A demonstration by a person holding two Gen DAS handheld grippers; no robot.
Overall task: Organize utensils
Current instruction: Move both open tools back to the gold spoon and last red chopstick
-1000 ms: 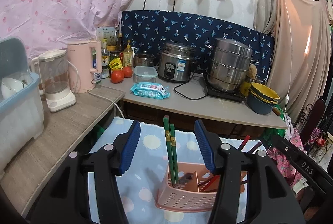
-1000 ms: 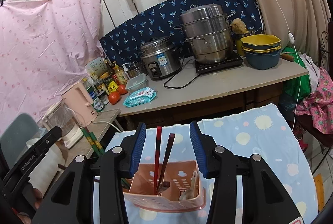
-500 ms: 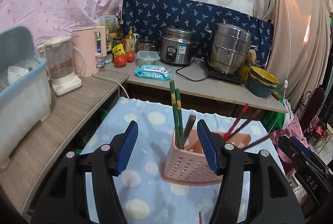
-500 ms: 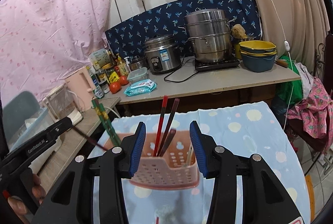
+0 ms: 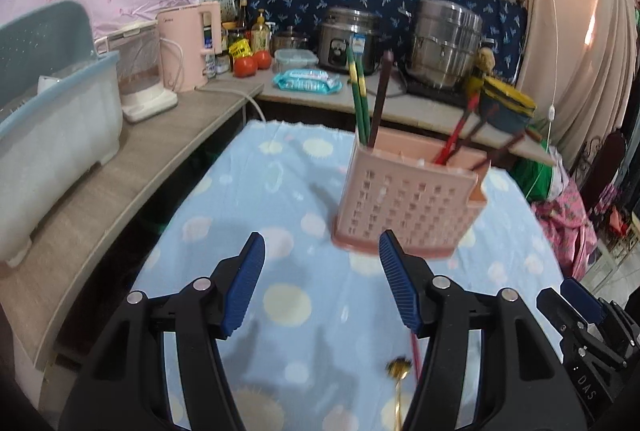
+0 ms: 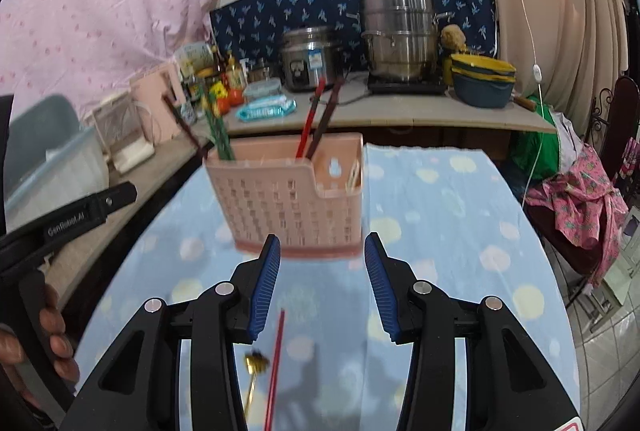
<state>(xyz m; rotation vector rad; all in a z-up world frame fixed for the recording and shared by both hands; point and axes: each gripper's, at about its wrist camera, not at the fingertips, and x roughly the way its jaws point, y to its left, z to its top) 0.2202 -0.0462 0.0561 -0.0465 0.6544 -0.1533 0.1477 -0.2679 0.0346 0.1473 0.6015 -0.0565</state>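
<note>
Backing off: both grippers now sit lower and farther from the pink utensil caddy (image 6: 294, 197) than a second ago. Left gripper (image 5: 320, 285) released, nothing held; right gripper (image 6: 320, 285) likewise. Caddy stands mid-tablecloth (image 6: 440, 215), holding green chopsticks (image 5: 359, 99), dark chopstick (image 5: 379, 99) and red chopsticks (image 6: 310, 123). One red chopstick (image 6: 276, 363) and a gold spoon (image 6: 253, 375) lie loose near the cloth's near edge: probably next. Readable: "GenRobot.AI", "DAS".

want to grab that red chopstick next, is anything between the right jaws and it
Nothing visible. The red chopstick lies bare on the cloth just below the open right gripper; a gold spoon lies beside it.
</note>
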